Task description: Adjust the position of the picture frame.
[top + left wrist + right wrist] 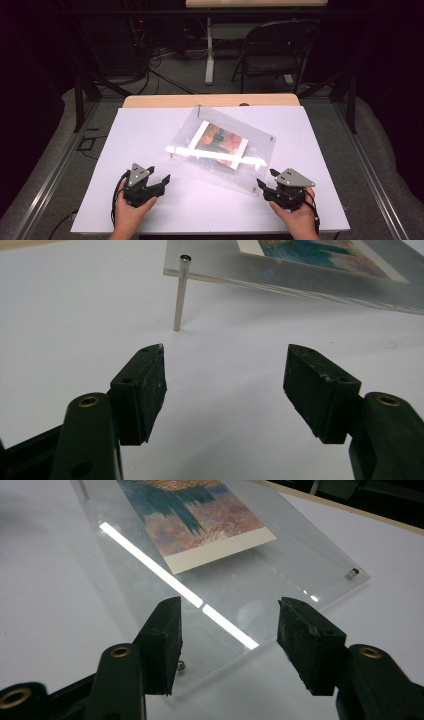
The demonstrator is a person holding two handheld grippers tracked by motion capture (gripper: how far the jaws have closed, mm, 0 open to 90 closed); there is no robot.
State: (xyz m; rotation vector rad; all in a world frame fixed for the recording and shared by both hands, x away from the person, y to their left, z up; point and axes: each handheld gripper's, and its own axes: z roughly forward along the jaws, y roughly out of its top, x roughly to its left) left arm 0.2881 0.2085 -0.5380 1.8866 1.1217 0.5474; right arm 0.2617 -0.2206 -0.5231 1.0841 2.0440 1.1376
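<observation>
Left gripper (161,181) fingers (142,390) spread apart, nothing between them, only bare white desk (150,135) under the gap. Just past the tips stands a thin metal standoff pin (180,295), upright, holding up one corner of the clear acrylic frame (220,147); tips near the pin, not touching it.

Right gripper (266,181) fingers (162,640) also spread apart, gripping nothing. They sit at the near corner of the frame, one on each side of that corner above the plate's edge; contact with the acrylic cannot be told. A small metal screw cap (181,667) shows at that corner beside the left finger, another cap (352,573) at the far right corner.

Frame lies mid-desk, rotated diagonally, tilted: pin side raised, right-gripper side low on the desk. Inside is a print (220,140) with orange, red and teal-blue colours and a white border. Bright light strip reflects across the acrylic.

A hand (131,212) holds the left gripper at the desk's near left; the other hand (296,217) holds the right one at near right. Folding chair (277,50) behind the desk.
</observation>
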